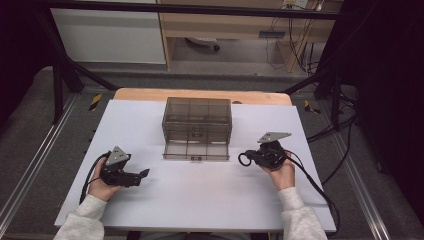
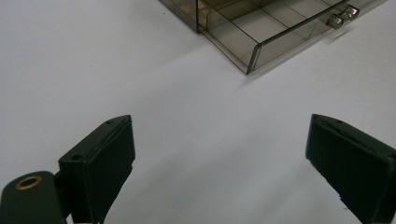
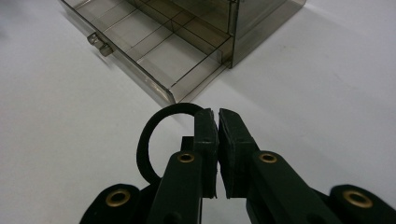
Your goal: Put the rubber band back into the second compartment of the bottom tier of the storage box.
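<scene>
Black ring (image 3: 154,140) pinched in right claw (image 3: 217,116).

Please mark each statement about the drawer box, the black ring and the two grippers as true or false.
1. The bottom drawer of the box is pulled out. True.
2. The right gripper holds a black ring. True.
3. The left gripper is shut. False: its jaws stand wide apart, with nothing between them.
4. The ring lies inside the drawer. False: it hangs at the right gripper, outside the drawer.
5. The drawer looks empty. True.
</scene>
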Demonstrator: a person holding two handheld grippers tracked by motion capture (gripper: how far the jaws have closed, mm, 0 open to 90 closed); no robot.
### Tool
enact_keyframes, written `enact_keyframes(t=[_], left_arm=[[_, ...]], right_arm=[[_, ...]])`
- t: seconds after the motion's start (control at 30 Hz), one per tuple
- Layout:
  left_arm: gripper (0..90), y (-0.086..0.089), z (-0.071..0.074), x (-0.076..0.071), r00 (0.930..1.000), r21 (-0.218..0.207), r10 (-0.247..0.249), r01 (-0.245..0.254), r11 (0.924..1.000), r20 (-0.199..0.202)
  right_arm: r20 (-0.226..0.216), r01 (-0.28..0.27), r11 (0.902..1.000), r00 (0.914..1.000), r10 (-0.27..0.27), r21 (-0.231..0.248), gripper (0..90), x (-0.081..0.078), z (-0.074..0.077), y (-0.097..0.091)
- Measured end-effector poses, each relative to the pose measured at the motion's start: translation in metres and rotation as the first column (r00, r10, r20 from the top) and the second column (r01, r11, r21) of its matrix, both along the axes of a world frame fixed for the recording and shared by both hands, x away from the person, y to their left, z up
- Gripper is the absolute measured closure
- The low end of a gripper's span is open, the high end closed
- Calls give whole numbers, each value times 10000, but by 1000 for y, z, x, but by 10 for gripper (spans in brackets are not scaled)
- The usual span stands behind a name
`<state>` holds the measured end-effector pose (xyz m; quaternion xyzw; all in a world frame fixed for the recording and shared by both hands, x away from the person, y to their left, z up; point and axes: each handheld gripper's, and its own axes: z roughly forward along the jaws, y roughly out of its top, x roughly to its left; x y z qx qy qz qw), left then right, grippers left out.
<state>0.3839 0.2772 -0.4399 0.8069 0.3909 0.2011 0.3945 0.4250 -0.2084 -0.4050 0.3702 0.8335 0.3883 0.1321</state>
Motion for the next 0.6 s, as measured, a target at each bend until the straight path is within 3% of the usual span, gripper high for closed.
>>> enact_keyframes(t=[0.6], left_arm=[[82,0,0,0,10000,0,2,-2,10000,-24]], right_arm=[[66,-207,9998,9998,207,17,861,1,2,9]])
